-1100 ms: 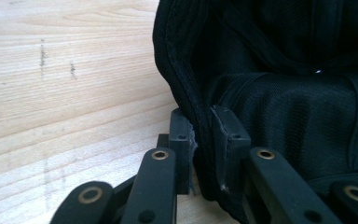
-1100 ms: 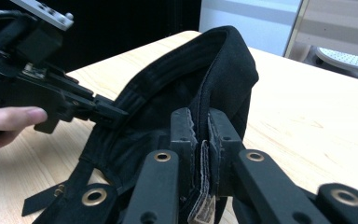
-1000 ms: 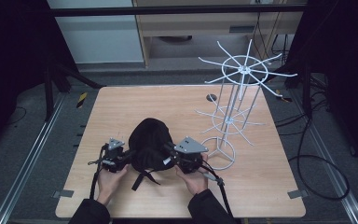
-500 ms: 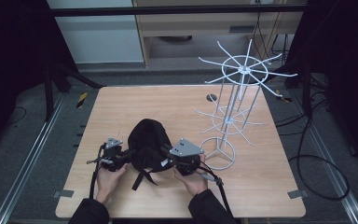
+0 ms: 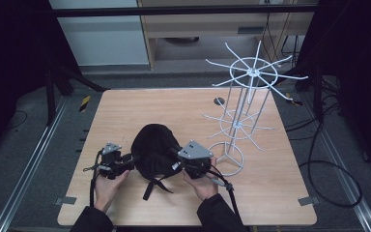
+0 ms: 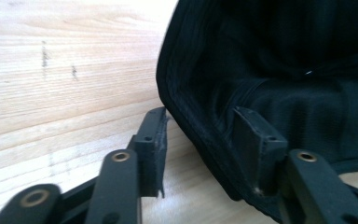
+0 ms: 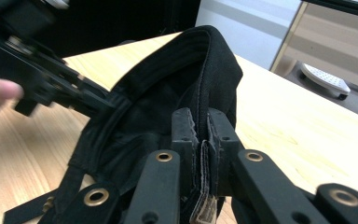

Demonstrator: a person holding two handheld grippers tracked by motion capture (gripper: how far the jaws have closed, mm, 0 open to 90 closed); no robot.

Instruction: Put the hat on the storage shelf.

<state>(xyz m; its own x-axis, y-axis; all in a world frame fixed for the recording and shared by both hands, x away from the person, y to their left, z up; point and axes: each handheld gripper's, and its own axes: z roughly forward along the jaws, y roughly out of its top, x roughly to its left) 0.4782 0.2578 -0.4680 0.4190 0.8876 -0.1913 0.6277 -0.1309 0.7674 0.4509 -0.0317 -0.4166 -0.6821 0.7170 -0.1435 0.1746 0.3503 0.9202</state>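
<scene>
1. I had the black cap (image 5: 154,150) lying on the wooden table (image 5: 280,193), between my two grippers and touching both.
2. My right gripper (image 7: 200,140) was clamped on a fold of the cap's edge: the two pads stood nearly together with cloth and a small tag pinched between them.
3. My left gripper (image 6: 200,140) had just been opening. Its jaws stood fairly wide, straddling the cap's rim: one finger (image 6: 151,144) outside over the table, the other (image 6: 256,140) inside the crown. The outer pad was clear of the cloth; I could not tell whether the inner one brushed it.
4. From the left fingers the rim ran up and away, so the cap lay to their right and ahead; from the right fingers it stretched forward and left.
5. I judged the right hand to be the carrying one. The white wire rack (image 5: 244,121) stood on its side, just beyond that gripper, well apart from the left.
</scene>
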